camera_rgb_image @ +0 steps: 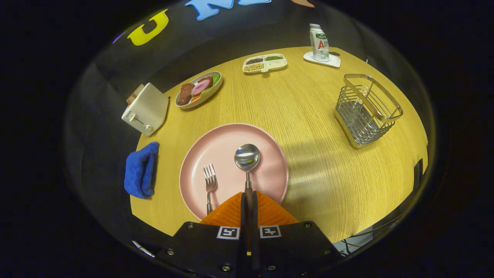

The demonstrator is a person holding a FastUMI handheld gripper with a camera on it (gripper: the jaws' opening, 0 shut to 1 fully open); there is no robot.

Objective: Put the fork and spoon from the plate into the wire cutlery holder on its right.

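Observation:
A pink plate (270,154) lies on the wooden table just ahead of my fingers. A metal spoon (247,158) points away from me over the plate, its handle running back between my fingertips. My gripper (249,197) is shut on that handle. A metal fork (209,181) lies on the plate to the left of the spoon, its handle end hidden under my left finger. The wire cutlery holder (366,110) stands upright to the right of the plate and farther away, with nothing visible inside it.
A blue cloth (141,170) lies left of the plate, and a white toaster (146,109) stands beyond it. Farther back are an oval dish of food (198,89), a divided snack tray (264,63) and a bottle (319,43) on a white coaster.

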